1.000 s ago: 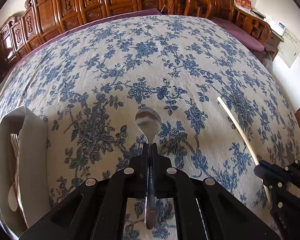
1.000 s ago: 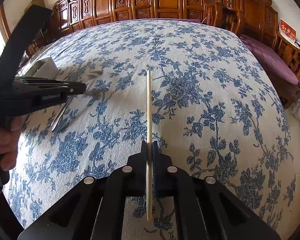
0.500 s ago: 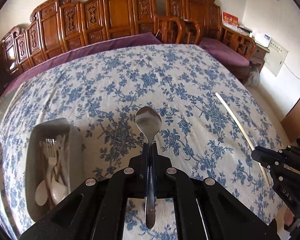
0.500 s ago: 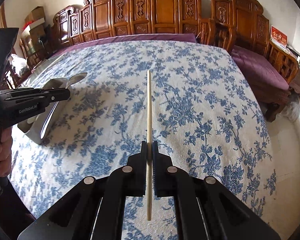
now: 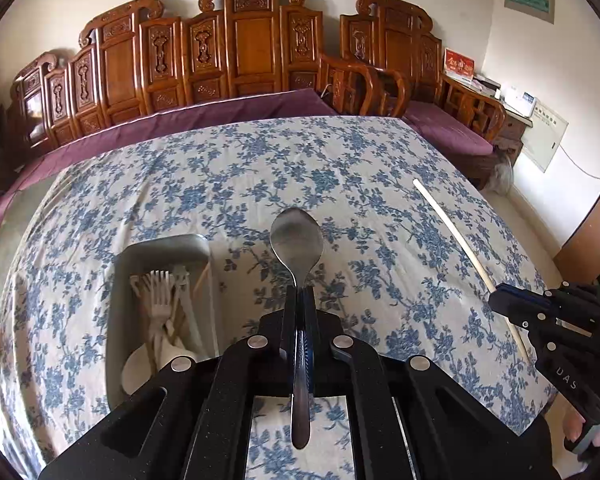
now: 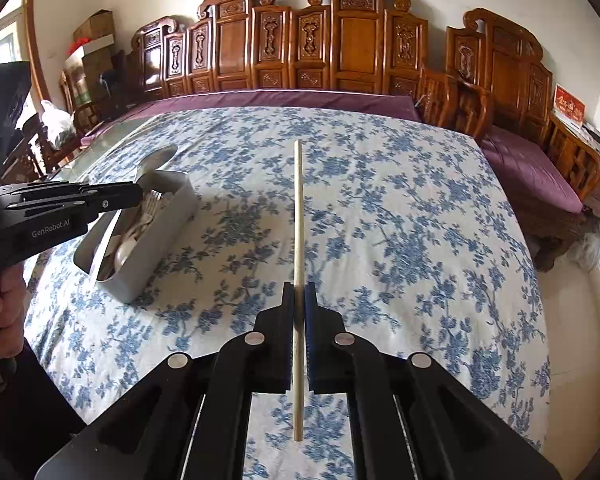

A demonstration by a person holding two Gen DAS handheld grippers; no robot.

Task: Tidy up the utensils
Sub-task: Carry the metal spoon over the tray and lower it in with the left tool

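Left gripper (image 5: 300, 300) first: I have its jaws pinched on the neck of a shiny metal spoon (image 5: 297, 236), bowl pointing forward and handle trailing back between the fingers. That grip, close behind the bowl, keeps the spoon from swinging while I carry it above the cloth. Just to the left of this gripper and below it sits the grey rectangular plastic utensil bin (image 5: 118, 304), already holding pale plastic forks (image 5: 160, 288) and spoons (image 5: 134, 368); the spoon in my grip hangs beside its right wall, not over the opening, so I judge a short shift leftward is what the drop calls for.

Under both tools lies the white tablecloth with blue flowers (image 5: 228, 184), with nothing else loose on it that I can see.

To the right, the right gripper (image 6: 299, 300) is clamped on a long pale wooden chopstick (image 6: 299, 216), gripped below its middle so most of its length juts forward and a short tail sticks back. Held along the fingers like that, it stays straight and easy to aim. From this gripper the bin (image 6: 148, 248) lies well off to the left, beyond the other tool, so I reckon the chopstick goes in second.

Risk, as I judge it: the long stick clipping the left gripper on the crossing.
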